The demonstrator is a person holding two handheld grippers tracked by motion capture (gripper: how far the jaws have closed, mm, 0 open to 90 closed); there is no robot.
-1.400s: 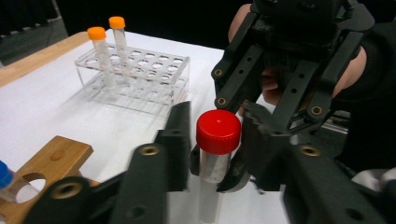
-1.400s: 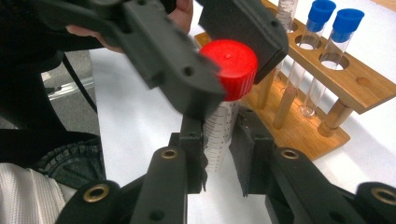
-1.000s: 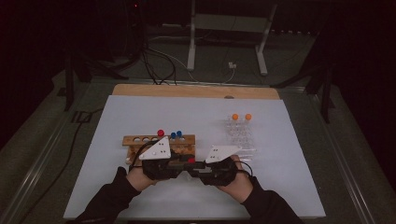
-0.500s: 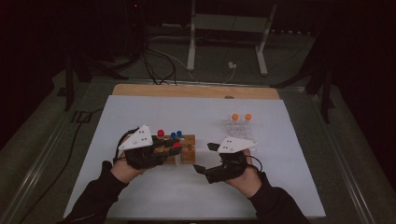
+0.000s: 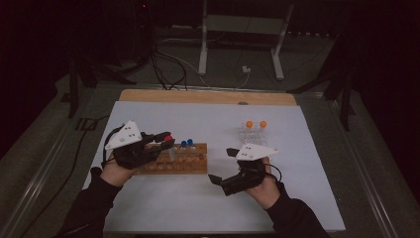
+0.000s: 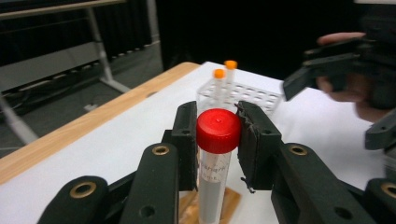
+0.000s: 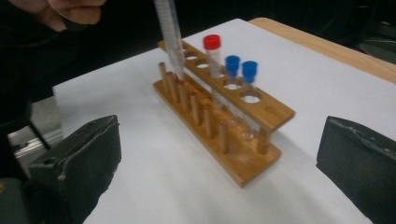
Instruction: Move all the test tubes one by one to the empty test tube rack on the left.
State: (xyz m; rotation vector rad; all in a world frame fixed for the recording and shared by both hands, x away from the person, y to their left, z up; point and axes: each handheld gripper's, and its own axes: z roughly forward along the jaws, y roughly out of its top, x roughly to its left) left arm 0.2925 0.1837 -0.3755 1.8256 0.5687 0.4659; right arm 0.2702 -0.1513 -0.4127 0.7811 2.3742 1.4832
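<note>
At the left of the high view the left gripper [image 5: 166, 141] is seen closed on a red-capped tube [image 5: 169, 140], which has been lifted out of the wooden rack [image 5: 190, 162] since a second ago, when both grippers were held low together at the rack's front edge; in the left gripper view the jaws are pressed against the red cap [image 6: 218, 129] from both sides, and the tube hangs below them with its tip just above the wood. In the right gripper view the tube's lower end [image 7: 170, 37] is seen above the rack's near end, free of its hole, so the pull-out may be judged done and a carry to the next place is probably what follows. Further right, the wooden rack is left with one red-capped tube [image 7: 212, 49] and two blue-capped tubes [image 7: 240, 70] standing in its back row; the remaining holes look empty. The right gripper [image 5: 225, 166] has been drawn back from the rack, and its jaws have just been opening; they now stand wide with nothing between them. At the far right a clear plastic rack [image 5: 253, 135] is seen holding two orange-capped tubes [image 5: 256, 124] along its far edge, and it could well be where the lifted tube is meant to go
</note>
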